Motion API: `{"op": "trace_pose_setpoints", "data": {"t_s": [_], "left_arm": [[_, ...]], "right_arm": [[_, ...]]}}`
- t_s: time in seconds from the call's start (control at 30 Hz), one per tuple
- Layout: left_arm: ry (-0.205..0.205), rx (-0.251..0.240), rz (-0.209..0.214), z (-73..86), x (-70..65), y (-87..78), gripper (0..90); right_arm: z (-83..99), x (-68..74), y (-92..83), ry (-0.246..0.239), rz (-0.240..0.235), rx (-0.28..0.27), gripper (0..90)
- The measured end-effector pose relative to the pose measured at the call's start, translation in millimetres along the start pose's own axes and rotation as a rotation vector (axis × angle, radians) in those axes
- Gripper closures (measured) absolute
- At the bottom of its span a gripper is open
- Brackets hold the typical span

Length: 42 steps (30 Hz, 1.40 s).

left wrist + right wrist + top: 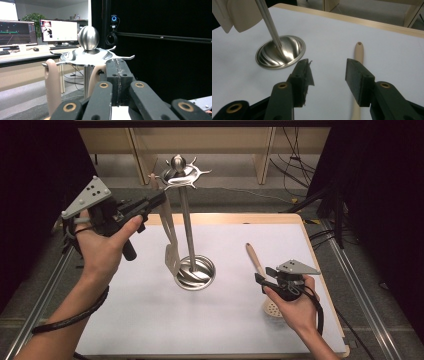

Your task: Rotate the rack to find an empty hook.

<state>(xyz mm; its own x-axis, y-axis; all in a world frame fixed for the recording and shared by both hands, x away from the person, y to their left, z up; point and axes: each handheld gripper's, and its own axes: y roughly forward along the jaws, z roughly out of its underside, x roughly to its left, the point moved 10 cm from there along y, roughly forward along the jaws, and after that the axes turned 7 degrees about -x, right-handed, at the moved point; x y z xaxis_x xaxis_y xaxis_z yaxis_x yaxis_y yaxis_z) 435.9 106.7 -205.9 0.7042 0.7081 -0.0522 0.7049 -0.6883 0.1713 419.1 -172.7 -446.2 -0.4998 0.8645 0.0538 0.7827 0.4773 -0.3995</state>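
A steel utensil stand [187, 220] rises from a round base [196, 272] [280, 52] at the middle of the white mat, with a knob [88, 37] and hooks on top. Two beige utensils hang from the hooks, their handles [53, 85] in the left gripper view and a spatula blade [171, 257] low by the pole. My left gripper [159, 199] [117, 71] is raised just below the hooks, jaws shut together beside one handle. My right gripper [260, 281] [328, 67] hovers open low over a wooden-handled slotted spoon [254, 256] [359, 51] lying on the mat.
The white mat [150, 320] covers a wooden table whose edge runs along the far and right sides. Metal rails flank the table. Beyond the stand, a desk with monitors [58, 31] is far off.
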Motion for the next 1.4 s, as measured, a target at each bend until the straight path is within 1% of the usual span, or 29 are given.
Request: {"op": "trace_pose_setpoints", "data": {"t_s": [0.03,0.07,0.13,0.17,0.2,0.23,0.27,0.3,0.33,0.4,0.6,0.77,0.8,0.83,0.9,0.93,0.97,1.0,1.03,1.07,1.17,1.2,1.23,1.27,1.3,1.33,1.37,1.4], "left_arm": [[-0.003,-0.001,0.001,-0.2,0.6,-0.1,89.4],[-0.003,-0.002,0.000,-0.4,1.4,-0.1,89.4],[-0.003,0.000,-0.003,-0.6,2.7,-0.5,89.4],[-0.003,0.000,-0.003,-0.6,3.0,-0.5,89.4],[-0.003,0.001,-0.004,-0.7,3.4,-0.5,89.4],[-0.003,0.000,-0.005,-0.9,3.7,-0.3,89.4],[-0.004,0.000,-0.006,-1.0,4.1,-0.2,89.4],[-0.005,0.000,-0.007,-1.1,4.6,-0.3,89.4],[-0.004,0.000,-0.008,-1.1,5.4,-0.5,89.4],[-0.006,-0.003,-0.009,-1.4,6.5,-0.6,89.4],[-0.004,0.003,-0.014,-1.7,8.8,-1.6,89.4],[-0.005,0.010,-0.007,-1.6,7.9,-1.7,89.4],[-0.008,0.011,-0.004,-1.5,7.4,-1.8,89.3],[-0.006,0.013,-0.001,-1.4,7.1,-1.7,89.3],[-0.005,0.018,0.005,-1.3,5.4,-1.2,89.3],[-0.005,0.020,0.008,-1.0,4.4,-0.8,89.3],[-0.004,0.022,0.011,-0.6,3.7,-0.3,89.3],[-0.007,0.022,0.013,-0.3,3.0,0.3,89.2],[-0.008,0.022,0.015,-0.1,2.3,1.0,89.2],[-0.006,0.024,0.016,0.1,1.6,1.5,89.2],[-0.003,0.031,0.018,0.0,-0.2,2.1,89.1],[-0.004,0.031,0.020,-0.1,-0.4,2.0,89.1],[-0.005,0.031,0.021,-0.1,-0.6,1.8,89.1],[-0.006,0.030,0.022,-0.3,-1.0,1.5,89.0],[-0.002,0.031,0.023,-0.3,-1.3,1.2,88.9],[0.000,0.032,0.027,-0.3,-2.3,0.8,88.8],[-0.001,0.031,0.028,-0.2,-3.0,0.4,88.3],[0.000,0.028,0.026,-0.3,-3.4,-0.2,87.6]], "right_arm": [[0.4,0.4,0.0,0.005,-0.001,0.002,54.4],[-0.6,0.0,1.3,0.003,0.001,-0.013,54.3],[-0.4,1.2,1.1,0.009,-0.014,-0.003,54.3],[-1.0,-1.7,0.6,-0.011,0.003,-0.008,54.3],[-0.5,-0.5,1.6,-0.005,-0.006,-0.010,54.3],[0.5,1.9,0.2,0.021,-0.013,0.008,54.3],[0.6,1.6,0.3,0.019,-0.013,0.008,54.3],[2.1,2.6,-1.4,0.043,0.000,0.023,54.3],[2.6,2.1,-1.6,0.036,-0.002,0.028,54.3],[1.5,2.3,0.4,0.038,-0.005,0.009,54.3],[1.1,1.5,0.7,0.031,-0.005,0.004,54.4],[1.3,2.3,-0.3,0.043,-0.008,0.007,54.3],[1.8,2.4,-0.6,0.052,-0.003,0.009,54.3],[2.1,2.6,-0.5,0.055,-0.013,0.011,54.3],[2.6,-0.2,-0.3,0.041,-0.005,0.005,54.3],[3.5,-0.3,-0.5,0.049,-0.005,0.009,54.3],[4.7,1.1,-0.8,0.070,-0.014,0.016,54.3],[4.9,-3.2,-0.1,0.030,-0.010,0.015,54.3],[5.4,-5.3,-1.0,0.024,-0.004,0.023,54.3],[7.5,-1.6,-2.0,0.070,-0.006,0.041,54.3],[5.7,-3.1,-1.5,0.059,-0.005,0.020,54.3],[5.0,-5.1,-1.9,0.041,-0.009,0.019,54.3],[5.3,-4.0,-4.2,0.065,0.007,0.030,54.3],[3.0,-5.0,-2.1,0.057,0.006,0.003,54.3],[2.4,-6.0,-1.8,0.047,0.009,-0.005,54.3],[3.7,-3.5,-3.7,0.070,0.000,0.020,54.3],[3.3,-3.9,-3.9,0.066,0.001,0.020,54.2],[2.6,-7.2,-4.1,0.029,0.006,0.016,54.2]]}}
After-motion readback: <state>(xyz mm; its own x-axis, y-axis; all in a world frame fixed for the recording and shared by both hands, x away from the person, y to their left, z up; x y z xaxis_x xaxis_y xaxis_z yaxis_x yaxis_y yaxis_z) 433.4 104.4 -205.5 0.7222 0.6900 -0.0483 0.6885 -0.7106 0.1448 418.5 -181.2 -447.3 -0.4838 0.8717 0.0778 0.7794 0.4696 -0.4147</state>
